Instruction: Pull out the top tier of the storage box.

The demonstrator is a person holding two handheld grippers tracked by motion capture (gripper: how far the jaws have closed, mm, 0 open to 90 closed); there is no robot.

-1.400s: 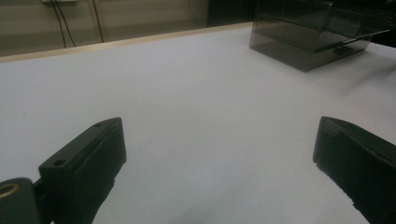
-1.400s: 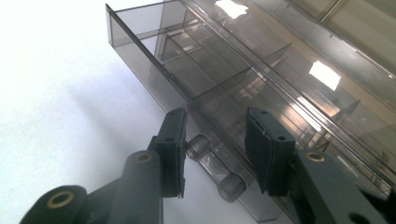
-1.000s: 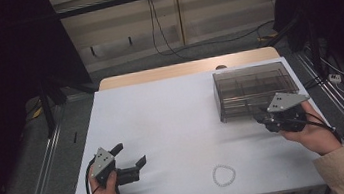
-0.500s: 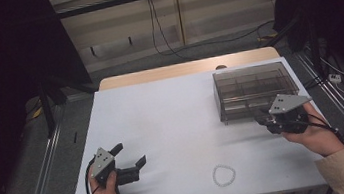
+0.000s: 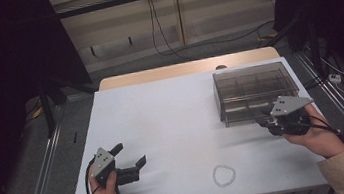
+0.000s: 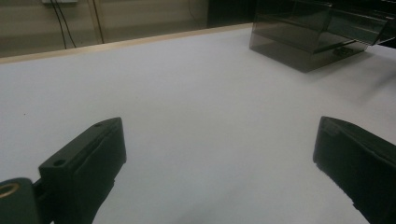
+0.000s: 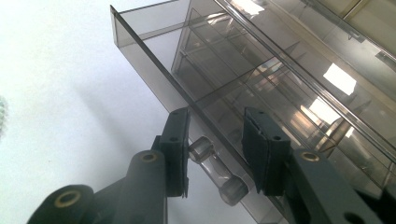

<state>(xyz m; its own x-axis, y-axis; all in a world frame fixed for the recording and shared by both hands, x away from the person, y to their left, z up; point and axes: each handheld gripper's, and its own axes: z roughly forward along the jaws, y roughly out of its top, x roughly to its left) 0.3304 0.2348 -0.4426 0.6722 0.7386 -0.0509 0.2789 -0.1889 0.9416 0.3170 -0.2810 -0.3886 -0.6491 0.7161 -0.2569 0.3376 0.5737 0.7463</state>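
A smoky clear drawer box [image 5: 252,89] stands at the right of the white table [image 5: 172,117]. Its lowest drawer [image 7: 154,56] is drawn out a little. My right gripper [image 5: 265,120] is at the box's front; in the right gripper view [image 7: 217,135] its jaws sit close on either side of the clear drawer handle [image 7: 217,170], and the left jaw touches it. My left gripper [image 5: 130,155] rests near the front left of the table, open, with bare table between its jaws [image 6: 215,140]. A white bead ring [image 5: 223,175] lies near the front edge.
The box [image 6: 308,37] shows far right in the left gripper view. A wooden strip [image 5: 186,69] edges the table's far side. Cables and metal rails run along the floor beyond and beside the table.
My right gripper has shifted slightly toward the person at the box's front. The left gripper and the bead ring have stayed put.
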